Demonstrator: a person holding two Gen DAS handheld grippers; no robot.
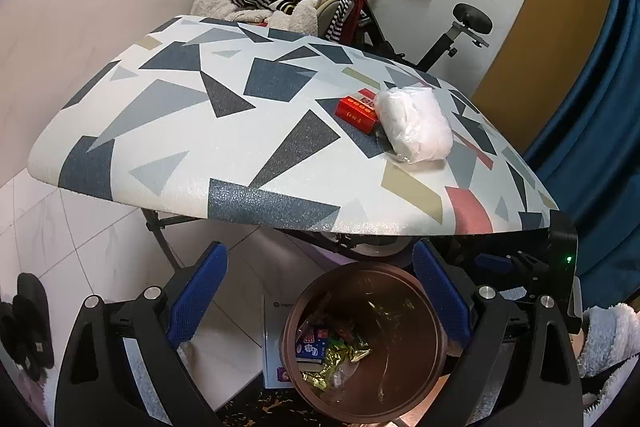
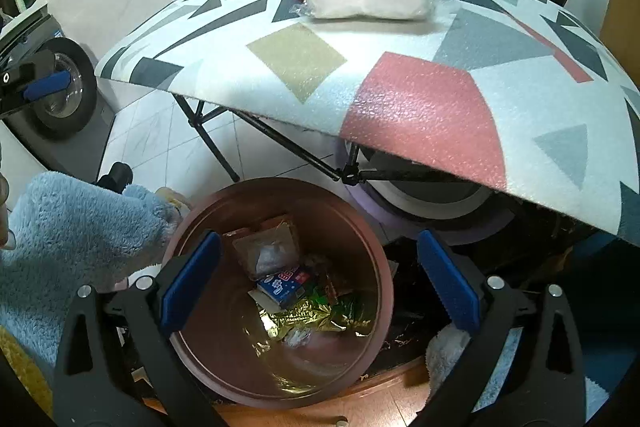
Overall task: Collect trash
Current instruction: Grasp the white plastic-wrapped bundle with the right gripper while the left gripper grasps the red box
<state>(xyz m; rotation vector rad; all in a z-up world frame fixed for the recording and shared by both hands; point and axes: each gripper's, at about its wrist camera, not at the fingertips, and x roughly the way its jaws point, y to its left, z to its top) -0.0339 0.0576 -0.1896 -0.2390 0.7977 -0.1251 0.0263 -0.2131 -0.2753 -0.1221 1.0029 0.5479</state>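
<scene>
The table (image 2: 420,99) is the landmark — its near edge overhangs the bin (image 2: 280,291), so any lift from the bin toward the tabletop could knock the underside or the black legs (image 2: 224,143) just behind the bin. Open room lies straight above the bin and out toward the viewer; to the left, a blue fleece sleeve (image 2: 72,227) crowds the rim.

Both tongs stand wide apart and empty: the right gripper (image 2: 320,287) over the bin's mouth, the left gripper (image 1: 320,299) likewise.

Trash remains on the table, well back from its edge — a white bag (image 1: 416,125) touching a red box (image 1: 358,113). The bag looks soft and slippery; a shallow pinch could let it slide off and drag the box along.

Wrappers (image 2: 312,315) lie in the bin's bottom.
</scene>
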